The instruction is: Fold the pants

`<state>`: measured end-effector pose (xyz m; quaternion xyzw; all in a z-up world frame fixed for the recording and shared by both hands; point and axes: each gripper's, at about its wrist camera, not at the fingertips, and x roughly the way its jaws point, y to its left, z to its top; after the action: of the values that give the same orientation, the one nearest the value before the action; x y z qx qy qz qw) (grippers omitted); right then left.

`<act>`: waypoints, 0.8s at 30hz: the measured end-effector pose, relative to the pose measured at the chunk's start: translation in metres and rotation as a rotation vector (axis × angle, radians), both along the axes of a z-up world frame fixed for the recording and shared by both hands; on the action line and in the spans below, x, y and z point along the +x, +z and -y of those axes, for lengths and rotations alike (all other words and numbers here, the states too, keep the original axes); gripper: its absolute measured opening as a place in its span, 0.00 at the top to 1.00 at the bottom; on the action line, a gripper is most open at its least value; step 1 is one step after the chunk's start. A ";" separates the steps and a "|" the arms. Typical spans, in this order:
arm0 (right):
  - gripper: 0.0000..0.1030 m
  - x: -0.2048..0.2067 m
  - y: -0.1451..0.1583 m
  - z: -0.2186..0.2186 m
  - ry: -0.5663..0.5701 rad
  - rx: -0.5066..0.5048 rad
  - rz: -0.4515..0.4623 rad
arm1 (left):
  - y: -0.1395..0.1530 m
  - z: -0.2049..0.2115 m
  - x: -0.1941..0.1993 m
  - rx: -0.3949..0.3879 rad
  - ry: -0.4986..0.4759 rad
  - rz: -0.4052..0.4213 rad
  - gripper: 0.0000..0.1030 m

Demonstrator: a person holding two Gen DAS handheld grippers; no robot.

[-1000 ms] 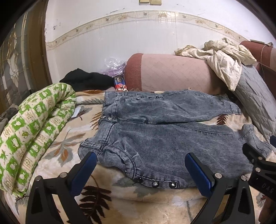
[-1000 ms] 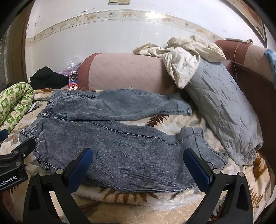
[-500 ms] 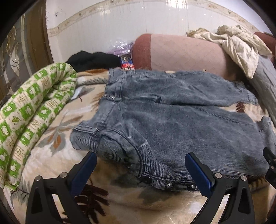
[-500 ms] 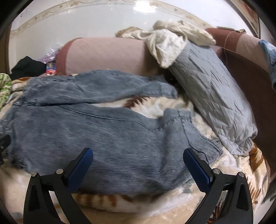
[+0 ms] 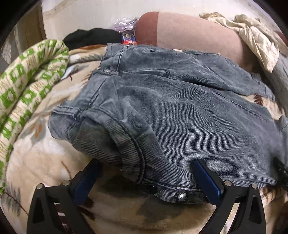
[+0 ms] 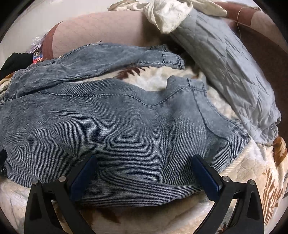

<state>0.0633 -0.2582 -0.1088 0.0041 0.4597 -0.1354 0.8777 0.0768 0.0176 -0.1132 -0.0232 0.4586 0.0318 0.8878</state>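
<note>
Blue-padded fingers of the left gripper [image 5: 145,177] stand spread wide, nothing pinched between them. Waistband corner of the pants [image 5: 180,117] sits in the gap; the right-side finger [image 5: 207,181] lies against the denim edge beside a metal snap button [image 5: 181,195]. The left-side finger touches only the blanket [image 5: 36,158], or nearly so; contact hard to tell.

Right gripper [image 6: 142,177] likewise spread wide, gripping nothing. Both its fingers [image 6: 82,177] rest at the near hem of the lower leg, pads over or against the ribbed denim; whether they press in cannot be told.

Pants [image 6: 117,126]: grey-blue washed denim, laid flat across a cream blanket with brown leaf print on a bed. Waist toward the left gripper, cuffs toward the right. Near leg lies broad and slightly rumpled; far leg lies apart from it, blanket showing between them near the cuffs.

Left of the waist: rolled green-and-white quilt [image 5: 27,86]. Just beyond the waistband, a small red-and-blue packet [image 5: 128,38], a black garment [image 5: 90,36], and crinkled clear plastic.

Behind the pants: pink-and-brown bolster [image 5: 189,30] along the wall, with a crumpled cream cloth [image 6: 172,12] draped over its end. Grey quilted pillow [image 6: 234,68] leans at the cuff end, near the far leg's hem.
</note>
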 end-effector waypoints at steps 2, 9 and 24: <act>0.00 0.000 -0.002 0.004 -0.005 0.030 -0.003 | -0.002 -0.003 -0.001 -0.025 0.002 0.000 0.00; 0.00 0.000 -0.004 0.009 -0.006 0.091 -0.008 | -0.005 -0.003 -0.007 -0.031 -0.015 -0.011 0.00; 0.00 -0.004 0.059 0.026 0.092 0.184 0.105 | 0.068 -0.043 0.001 0.009 -0.029 0.112 0.00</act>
<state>0.0588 -0.2839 -0.0499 0.0704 0.4231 -0.0518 0.9019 0.0775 0.0611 -0.0449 -0.0143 0.4085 0.0195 0.9124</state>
